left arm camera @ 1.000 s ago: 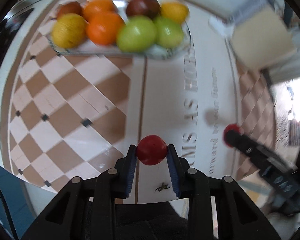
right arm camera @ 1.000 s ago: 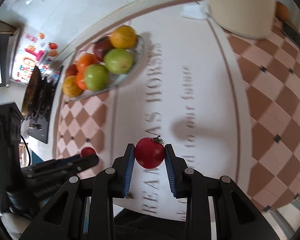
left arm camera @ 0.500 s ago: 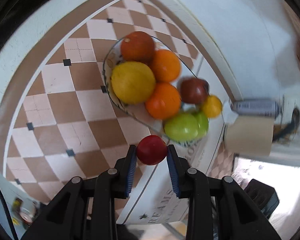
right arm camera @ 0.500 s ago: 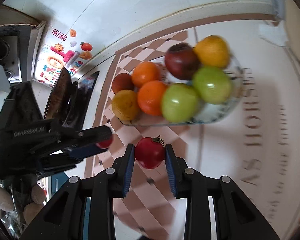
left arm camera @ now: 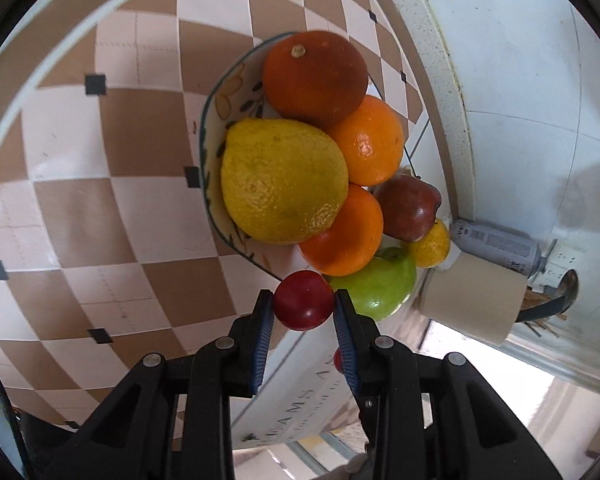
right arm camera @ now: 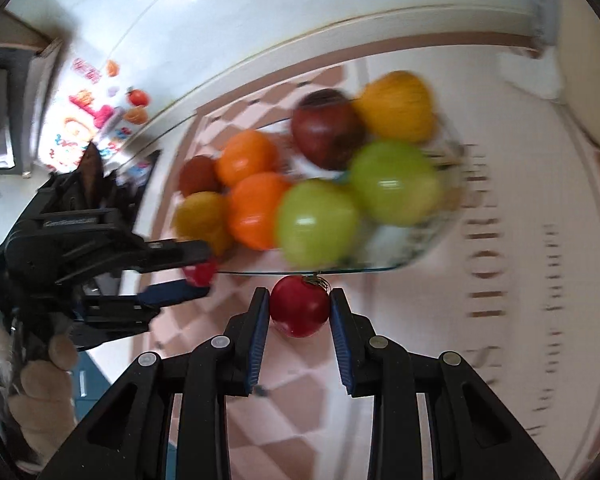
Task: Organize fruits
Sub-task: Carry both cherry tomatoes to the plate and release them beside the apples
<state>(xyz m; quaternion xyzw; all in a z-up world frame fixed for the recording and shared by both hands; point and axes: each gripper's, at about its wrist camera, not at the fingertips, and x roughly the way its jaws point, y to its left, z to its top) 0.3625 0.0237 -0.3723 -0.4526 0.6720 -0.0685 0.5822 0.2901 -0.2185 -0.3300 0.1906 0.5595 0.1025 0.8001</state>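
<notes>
- While the left wrist view is sharp, it shows the left gripper (left arm camera: 303, 307) pinching a small red fruit (left arm camera: 303, 300), its blue pads (left arm camera: 265, 325) pressed on the two flanks.
- That fruit hangs just at the near rim of the fruit bowl (left arm camera: 212, 132), beside a green apple (left arm camera: 374, 283).
- Bowl contents in this view: a large yellow citrus (left arm camera: 282, 180), two oranges (left arm camera: 366, 140), a darker orange fruit (left arm camera: 315, 76), a red apple (left arm camera: 409, 210) and a small yellow fruit (left arm camera: 432, 245).
- Judgement: the red fruit looks smooth, glossy and light; the skin may bruise or slip, so a hold across its widest girth suits it.
- Right wrist view is blurred by motion. The right gripper (right arm camera: 300, 307) is clamped on a red fruit with a green stalk (right arm camera: 299, 306), pads on either side, just short of the bowl's near rim (right arm camera: 380, 267).
- Left gripper (right arm camera: 188, 274) shows at left in this view with its own red fruit (right arm camera: 199, 273) between the fingers, close to the bowl's end.
- Judgement: the pile is crowded; a round fruit set on top could roll off, so a low gap is the safer seat.
</notes>
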